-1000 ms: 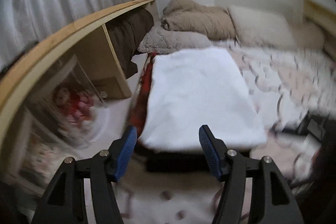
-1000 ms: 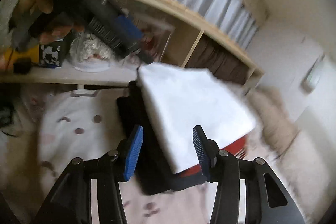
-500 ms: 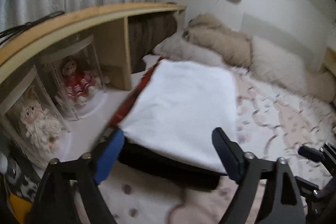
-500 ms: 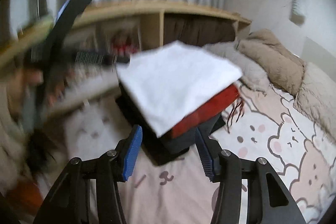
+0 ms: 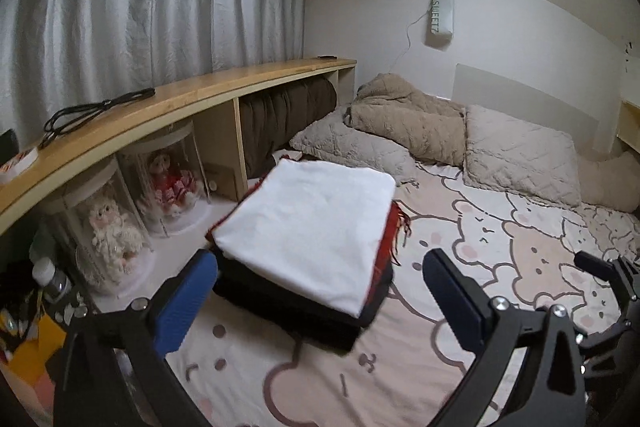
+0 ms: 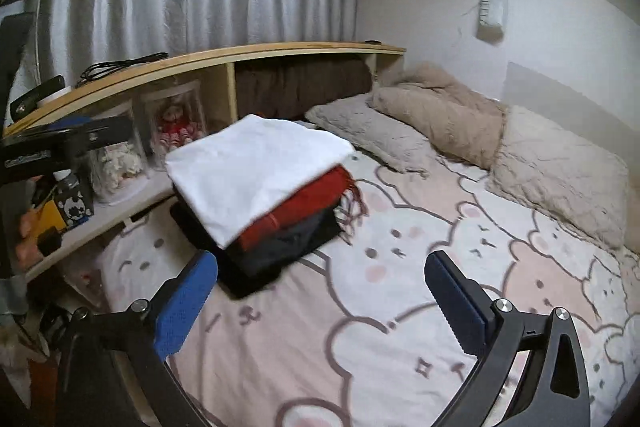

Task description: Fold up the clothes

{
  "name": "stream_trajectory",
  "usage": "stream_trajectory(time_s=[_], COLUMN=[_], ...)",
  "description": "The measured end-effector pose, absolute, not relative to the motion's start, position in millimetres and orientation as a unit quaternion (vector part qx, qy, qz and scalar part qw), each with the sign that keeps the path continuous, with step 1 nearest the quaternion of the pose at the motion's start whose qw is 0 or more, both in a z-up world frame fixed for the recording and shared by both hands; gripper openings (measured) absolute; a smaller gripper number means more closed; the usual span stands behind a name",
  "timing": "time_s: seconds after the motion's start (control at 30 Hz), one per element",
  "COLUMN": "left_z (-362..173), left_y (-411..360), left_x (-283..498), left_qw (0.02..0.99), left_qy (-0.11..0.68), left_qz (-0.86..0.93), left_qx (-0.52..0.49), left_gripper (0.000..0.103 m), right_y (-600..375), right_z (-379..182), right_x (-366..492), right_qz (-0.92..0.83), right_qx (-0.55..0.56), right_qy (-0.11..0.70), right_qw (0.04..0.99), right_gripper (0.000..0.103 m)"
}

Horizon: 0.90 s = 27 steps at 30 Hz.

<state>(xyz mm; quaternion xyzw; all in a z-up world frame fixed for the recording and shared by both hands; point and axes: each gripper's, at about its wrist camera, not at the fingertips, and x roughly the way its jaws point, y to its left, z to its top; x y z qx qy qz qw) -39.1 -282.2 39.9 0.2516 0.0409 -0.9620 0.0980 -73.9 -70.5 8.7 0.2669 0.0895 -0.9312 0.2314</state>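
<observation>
Clothes sit in a neat stack [image 5: 312, 243] on the bed [image 5: 500, 267], close to the low wooden shelf [image 5: 168, 103]. Both tongs hang above the bed and point at the stack without touching it. The left tongs [image 5: 320, 303] are wide open, with nothing between the blue pads [image 5: 184, 303]. The right tongs [image 6: 320, 303] are wide open too, and they hold nothing. From the right view, the left tongs show at the far left edge, raised beside the shelf.

On top of the stack lies a white cloth [image 6: 252, 171], folded flat and smooth into a square shape. Under it is a red cloth [image 6: 304, 207] with loose fringe hanging out on one side. At the bottom is a black cloth [image 6: 280, 251], the widest of the three. The bed sheet has pink and white bears on it. Beige pillows [image 5: 520, 151] lie at the far end, well apart from the stack. Two dolls [image 5: 116, 231] in clear cases stand under the shelf, near the stack.
</observation>
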Motion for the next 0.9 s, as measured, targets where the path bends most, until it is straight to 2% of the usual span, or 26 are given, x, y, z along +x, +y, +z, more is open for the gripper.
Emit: stream_trajectory(time_s=[0.57,0.9], left_z=[28.3,36.6], left_y=[-217.7,-204.7], left_x=[-4.3,9.0], left_qw=[0.085,0.08], left_qy=[0.071,0.077], left_qz=[-0.957,-0.96], left_qx=[0.268,0.256], left_gripper=[0.103,0.103], right_y=[34.4,90.3], right_z=[29.4,36.5], right_x=[-47.8,-40.8], right_qz=[-0.941,-0.949], right_qx=[0.269,0.282], right_qy=[0.115,0.076], right_qw=[0.168,0.115], right_gripper=[0.103,0.103])
